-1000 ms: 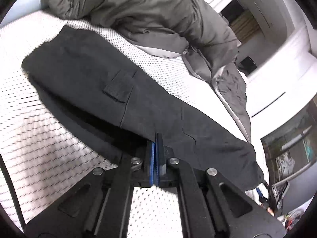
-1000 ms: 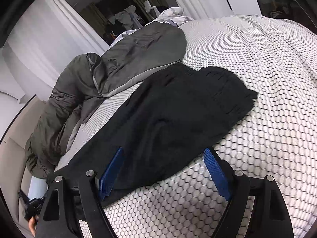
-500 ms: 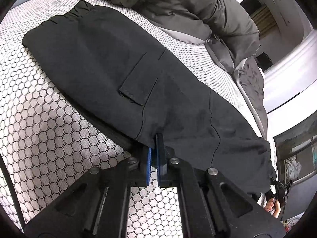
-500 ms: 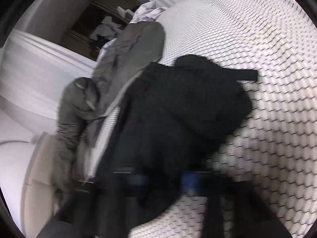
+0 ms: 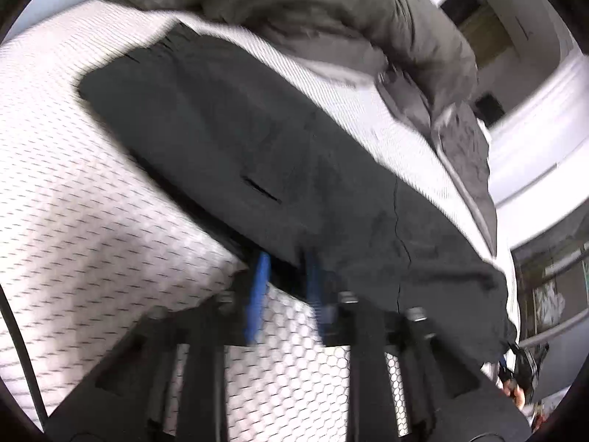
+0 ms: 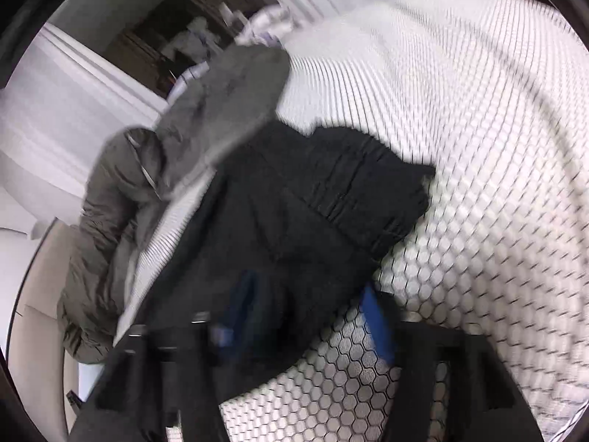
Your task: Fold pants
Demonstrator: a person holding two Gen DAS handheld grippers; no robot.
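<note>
Pants (image 5: 257, 147), black, lie flat on the bed cover (image 5: 73, 221), a white sheet printed with dark hexagons. They are laid lengthwise in a long band. All places below are taken from the pants.

Left gripper (image 5: 285, 280): sits at the near long edge of the pants, roughly mid-length, just below the pocket slit (image 5: 262, 189). My jaws are opening. The two blue pads stand apart with a clear gap, and the hem of the fabric lies over their tips. I see no pinch on the cloth; the frame is blurred.

Right gripper (image 6: 309, 309): sits at the near edge of the pants too, close to the gathered waistband (image 6: 368, 199). Jaws opening here as well. One blue pad lies over the black fabric, the other just off its edge above the hexagon cover. The pads do not press the cloth.

Beyond the far edge of the pants: an olive-grey jacket (image 5: 331, 7), bunched, touching or nearly touching the fabric.
</note>
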